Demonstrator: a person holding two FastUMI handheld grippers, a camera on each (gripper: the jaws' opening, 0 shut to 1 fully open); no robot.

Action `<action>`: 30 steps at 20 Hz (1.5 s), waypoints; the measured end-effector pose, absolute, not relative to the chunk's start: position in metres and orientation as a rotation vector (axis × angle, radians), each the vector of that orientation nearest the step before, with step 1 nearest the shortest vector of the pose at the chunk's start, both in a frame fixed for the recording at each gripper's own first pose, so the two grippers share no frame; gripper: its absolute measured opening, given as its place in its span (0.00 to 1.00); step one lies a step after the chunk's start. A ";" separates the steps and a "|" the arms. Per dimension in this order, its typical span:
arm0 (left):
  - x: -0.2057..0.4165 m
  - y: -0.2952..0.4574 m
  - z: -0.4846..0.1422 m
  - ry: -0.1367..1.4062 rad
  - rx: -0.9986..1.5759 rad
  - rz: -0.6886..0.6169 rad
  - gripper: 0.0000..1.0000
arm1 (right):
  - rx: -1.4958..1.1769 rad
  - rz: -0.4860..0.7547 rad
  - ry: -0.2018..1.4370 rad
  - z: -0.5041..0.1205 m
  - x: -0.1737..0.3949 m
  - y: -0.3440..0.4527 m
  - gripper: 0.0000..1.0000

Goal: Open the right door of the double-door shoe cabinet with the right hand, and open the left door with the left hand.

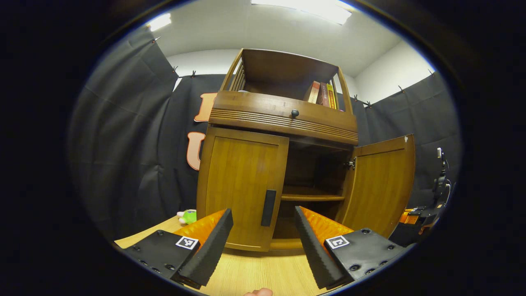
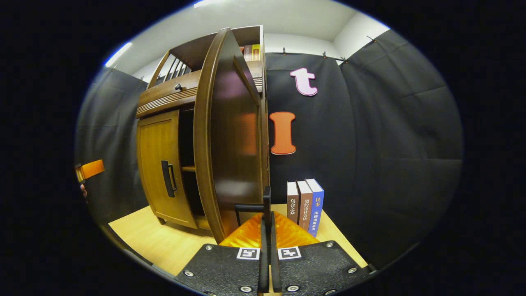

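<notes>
A shoe cabinet (image 1: 279,135) stands on a table (image 1: 254,271), near the booth's far wall. Its left door (image 1: 242,185) is closed; its right door (image 1: 380,187) is swung out to the right, showing a shelf (image 1: 312,197) inside. Books (image 1: 322,93) stand in the cabinet's top compartment, at the right. A toy (image 1: 188,216) lies on the table left of the cabinet. Three books (image 2: 305,205) stand upright on the table right of the cabinet.

A staged recording booth is shown rather than a lived-in home: black cloth (image 2: 386,135) is hung as walls beneath a white ceiling with strip lights (image 1: 304,8), and a wooden shoe cabinet (image 1: 283,119) is set on a pale desk (image 1: 254,271).
</notes>
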State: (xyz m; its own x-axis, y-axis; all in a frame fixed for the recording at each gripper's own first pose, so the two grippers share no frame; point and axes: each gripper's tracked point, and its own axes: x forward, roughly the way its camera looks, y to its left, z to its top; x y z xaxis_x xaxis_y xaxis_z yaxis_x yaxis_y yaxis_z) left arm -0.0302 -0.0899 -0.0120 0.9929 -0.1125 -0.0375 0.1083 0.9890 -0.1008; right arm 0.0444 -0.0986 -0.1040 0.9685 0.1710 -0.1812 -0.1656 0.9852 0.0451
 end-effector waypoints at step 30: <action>0.023 -0.082 -0.049 0.101 -0.087 -0.110 0.94 | -0.043 0.181 0.111 -0.085 -0.030 -0.010 0.20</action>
